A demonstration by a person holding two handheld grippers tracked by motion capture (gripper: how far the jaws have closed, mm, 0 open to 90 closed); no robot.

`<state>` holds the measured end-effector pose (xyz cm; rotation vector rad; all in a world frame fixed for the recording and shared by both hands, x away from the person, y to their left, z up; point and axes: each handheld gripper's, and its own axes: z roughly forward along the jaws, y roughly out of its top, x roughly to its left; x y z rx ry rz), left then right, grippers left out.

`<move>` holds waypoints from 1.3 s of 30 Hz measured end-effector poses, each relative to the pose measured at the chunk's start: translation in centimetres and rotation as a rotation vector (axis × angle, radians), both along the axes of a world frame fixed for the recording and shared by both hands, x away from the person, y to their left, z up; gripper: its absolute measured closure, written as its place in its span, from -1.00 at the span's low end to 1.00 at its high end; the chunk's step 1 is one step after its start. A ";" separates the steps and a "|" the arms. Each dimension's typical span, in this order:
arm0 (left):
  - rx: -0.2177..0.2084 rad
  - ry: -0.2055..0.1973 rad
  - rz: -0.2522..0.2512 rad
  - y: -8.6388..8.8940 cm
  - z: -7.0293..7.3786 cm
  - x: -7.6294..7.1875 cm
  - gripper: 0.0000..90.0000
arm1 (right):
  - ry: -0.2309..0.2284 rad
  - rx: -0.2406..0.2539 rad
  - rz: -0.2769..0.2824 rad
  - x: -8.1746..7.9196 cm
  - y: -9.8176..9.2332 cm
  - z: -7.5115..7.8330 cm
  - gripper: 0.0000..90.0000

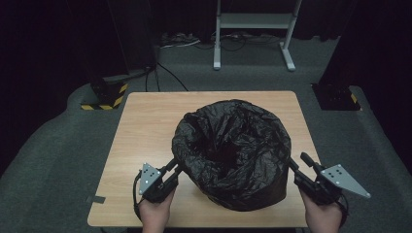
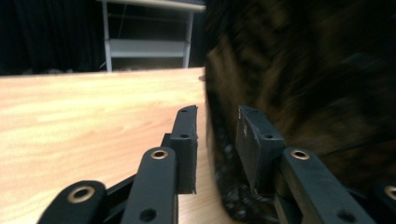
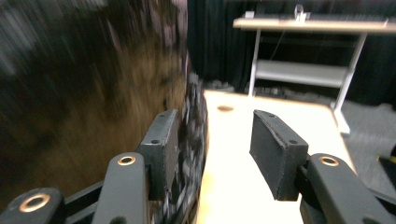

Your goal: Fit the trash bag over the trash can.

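My left gripper [image 1: 175, 167] sits at the bag's near-left side, jaws apart with a fold of the black trash bag [image 1: 232, 150] between the pads, not pinched. My right gripper [image 1: 296, 165] is at the near-right side, jaws apart too, one pad right against the plastic. The bag stands upright mid-table [image 1: 145, 126], mouth facing up, roughly round with no clear long axis.
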<state>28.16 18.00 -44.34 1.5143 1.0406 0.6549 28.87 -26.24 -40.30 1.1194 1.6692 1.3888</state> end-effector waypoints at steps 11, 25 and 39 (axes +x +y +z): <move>0.026 -0.004 -0.084 -2.2 0.3 -0.2 0.56 | -0.101 0.076 0.079 0.0 2.0 6.8 0.09; 0.025 -0.009 -0.103 -2.6 0.6 -0.7 0.81 | -0.073 0.004 0.043 0.1 2.6 6.5 1.00; 0.035 -0.010 -0.079 -2.7 0.3 -1.2 0.50 | -0.091 0.141 0.009 -1.4 0.5 5.1 0.15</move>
